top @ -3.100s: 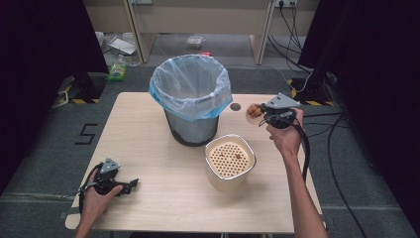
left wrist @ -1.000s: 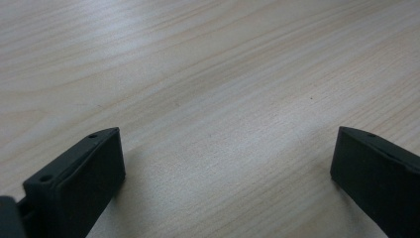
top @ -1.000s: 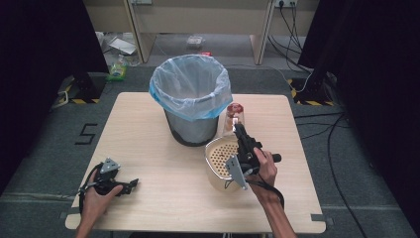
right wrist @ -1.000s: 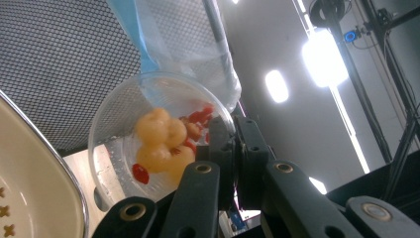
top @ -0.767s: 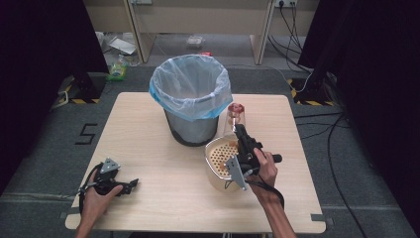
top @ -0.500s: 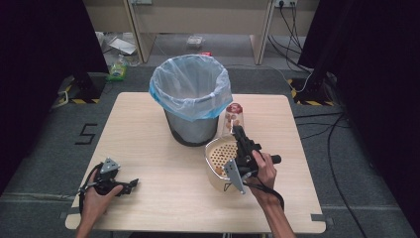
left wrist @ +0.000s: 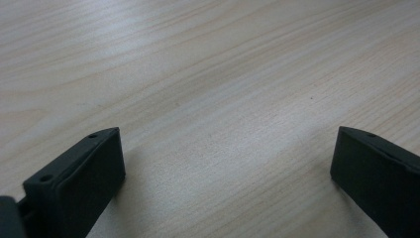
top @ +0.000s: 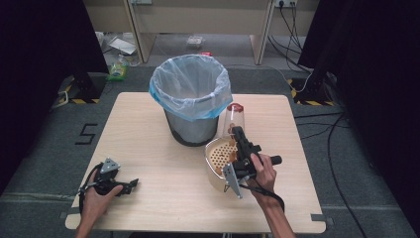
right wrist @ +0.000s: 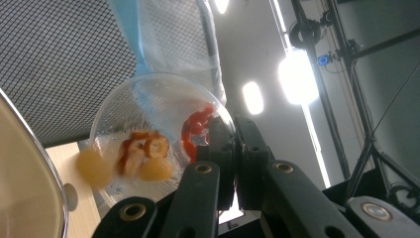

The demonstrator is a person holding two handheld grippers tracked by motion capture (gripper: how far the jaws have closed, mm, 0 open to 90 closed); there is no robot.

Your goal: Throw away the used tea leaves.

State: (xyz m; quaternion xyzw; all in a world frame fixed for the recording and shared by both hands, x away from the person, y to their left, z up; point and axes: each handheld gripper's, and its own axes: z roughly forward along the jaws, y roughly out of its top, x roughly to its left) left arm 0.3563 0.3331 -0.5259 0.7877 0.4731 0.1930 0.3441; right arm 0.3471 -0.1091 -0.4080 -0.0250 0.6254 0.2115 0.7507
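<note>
The left gripper (top: pixel 130 185) is lying on the wooden table (top: pixel 148 148) near its front left corner, held by the person's left hand (top: pixel 96 196). Its jaws are standing wide apart over bare wood, gripping nothing.

Ahead and to its right, a mesh bin (top: pixel 192 106) lined with a pale blue bag (top: pixel 190 89) is standing on the table.

Just right of the bin, the right gripper (top: pixel 234 132) is pointing away from the person, held by the right hand (top: pixel 262 171). Its jaws are pinching the rim of a clear plastic cup (top: pixel 234 119), which is being held up beside the bin. In the right gripper view, the cup (right wrist: pixel 158 136) is holding red and yellowish food pieces (right wrist: pixel 148 153). Under the gripper, a cream perforated container (top: pixel 220 156) is sitting on the table.
</note>
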